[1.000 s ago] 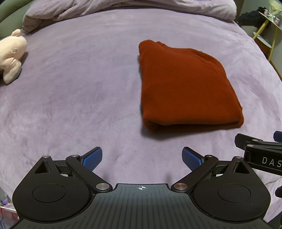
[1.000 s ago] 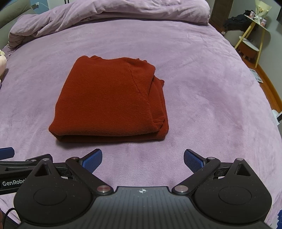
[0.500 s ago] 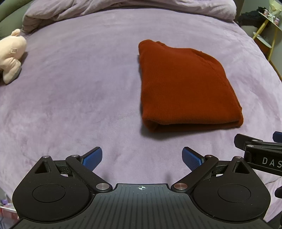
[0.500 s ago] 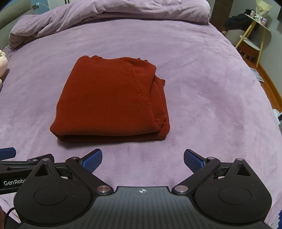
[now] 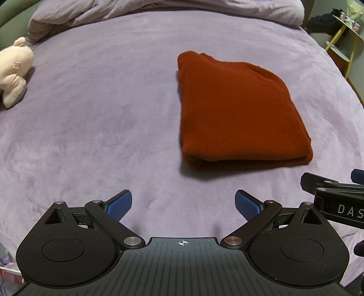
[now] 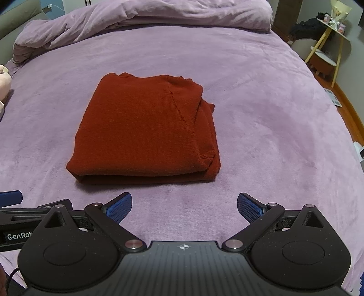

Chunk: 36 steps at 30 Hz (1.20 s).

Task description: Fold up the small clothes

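Both claws are spread wide and hold nothing. The left claw [image 5: 183,202] hovers low over the bed [image 5: 102,113], with the folded rust-red sweater [image 5: 238,113] lying ahead and to its right, apart from the blue fingertips. The right claw [image 6: 184,203] sits beside it, the sweater [image 6: 145,132] ahead and slightly left. A bunched lilac duvet [image 6: 136,20] lies beyond, a plush toy [image 5: 13,70] at the left, a yellow-legged shelf [image 6: 329,38] at the right.

both wrist views look low across the bed [image 5: 91,113], sharing the folded sweater [image 6: 145,134].
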Tool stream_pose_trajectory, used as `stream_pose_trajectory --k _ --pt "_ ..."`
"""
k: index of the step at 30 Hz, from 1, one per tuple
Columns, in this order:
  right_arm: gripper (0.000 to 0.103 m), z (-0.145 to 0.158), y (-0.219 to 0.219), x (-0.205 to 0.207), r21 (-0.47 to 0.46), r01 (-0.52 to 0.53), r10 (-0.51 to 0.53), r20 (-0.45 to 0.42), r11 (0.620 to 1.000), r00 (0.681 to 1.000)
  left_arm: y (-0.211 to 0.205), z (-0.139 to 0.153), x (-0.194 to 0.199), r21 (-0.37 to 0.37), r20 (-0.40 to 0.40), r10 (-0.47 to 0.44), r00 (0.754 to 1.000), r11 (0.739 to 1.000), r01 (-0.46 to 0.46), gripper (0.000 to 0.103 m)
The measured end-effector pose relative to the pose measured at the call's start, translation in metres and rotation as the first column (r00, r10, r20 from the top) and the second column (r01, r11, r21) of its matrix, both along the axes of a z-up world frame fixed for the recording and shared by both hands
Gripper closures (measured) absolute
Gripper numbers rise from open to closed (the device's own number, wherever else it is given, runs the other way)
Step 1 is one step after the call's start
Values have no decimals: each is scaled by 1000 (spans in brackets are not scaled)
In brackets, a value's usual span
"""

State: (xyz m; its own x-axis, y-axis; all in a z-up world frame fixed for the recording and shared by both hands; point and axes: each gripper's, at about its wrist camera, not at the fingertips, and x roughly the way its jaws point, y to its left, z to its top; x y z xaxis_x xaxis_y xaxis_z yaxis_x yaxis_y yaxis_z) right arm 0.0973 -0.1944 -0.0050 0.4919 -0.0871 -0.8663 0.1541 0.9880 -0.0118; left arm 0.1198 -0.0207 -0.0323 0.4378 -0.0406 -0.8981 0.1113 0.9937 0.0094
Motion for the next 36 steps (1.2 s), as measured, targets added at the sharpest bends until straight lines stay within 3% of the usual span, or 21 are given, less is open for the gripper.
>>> stream_pose_trajectory --k 26,36 --pt "4 2 -1 1 -7 -4 4 1 1000 1000 -5 0 -1 11 18 -5 1000 1000 5 3" --pt "4 2 -1 4 -17 -1 1 -2 1000 1000 -6 -3 3 56 0 8 1000 998 -8 3"
